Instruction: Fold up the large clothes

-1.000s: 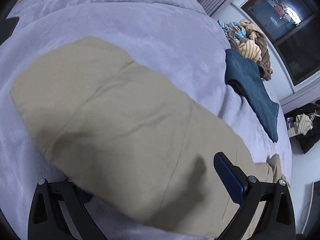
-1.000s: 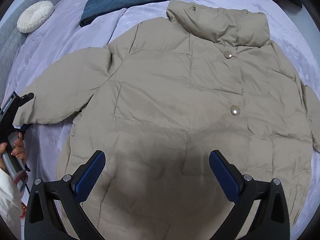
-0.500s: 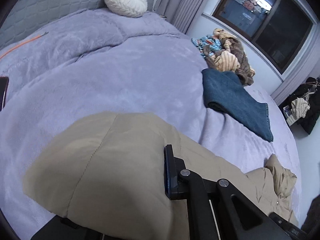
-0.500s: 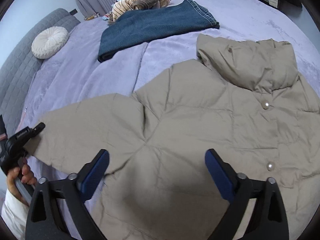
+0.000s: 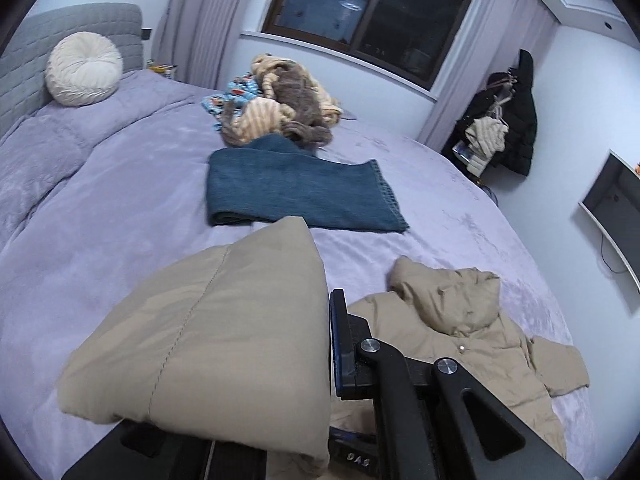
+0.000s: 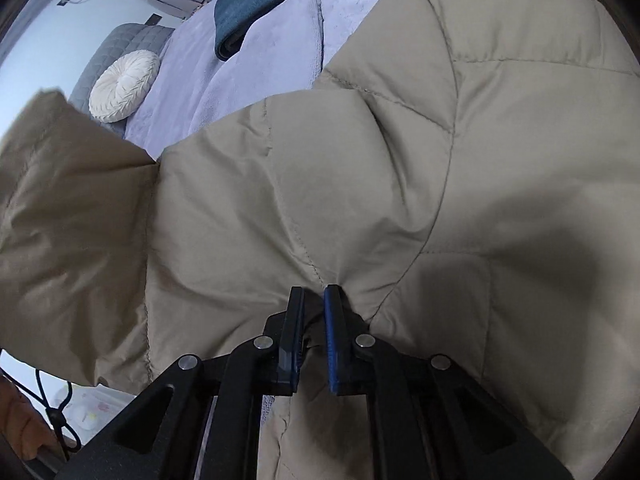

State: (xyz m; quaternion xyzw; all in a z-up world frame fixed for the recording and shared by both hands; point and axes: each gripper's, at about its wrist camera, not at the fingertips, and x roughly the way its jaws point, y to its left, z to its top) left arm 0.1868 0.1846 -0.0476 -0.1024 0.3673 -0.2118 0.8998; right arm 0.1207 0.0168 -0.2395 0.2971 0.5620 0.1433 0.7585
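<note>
My right tool (image 6: 314,308) is pinching the jacket (image 6: 400,168): both blue pads are pressed close together on a gather of tan quilted fabric at a seam, and creases run out from the grip. My left tool (image 5: 332,360) has the jacket's sleeve (image 5: 224,332) draped over it. One blue-padded finger (image 5: 340,344) stands against the right side of the sleeve; the other finger is hidden under the fabric, so I take it as clamped on the sleeve, with the cuff end bulging forward, raised off the bed (image 5: 120,208).

The rest of the jacket lies on the lilac bed cover toward the bed's right edge, collar (image 5: 448,300) puffed up, a snap button (image 5: 462,347) showing below it, and the other sleeve (image 5: 560,368) spread out to the right. Beyond the held sleeve, a folded blue garment (image 5: 296,192) lies mid-bed. Behind it sits a heap of clothes (image 5: 280,104) near the far edge under the window (image 5: 372,12). A round white cushion (image 5: 82,68) leans on the grey headboard (image 5: 24,60) at the left.
</note>
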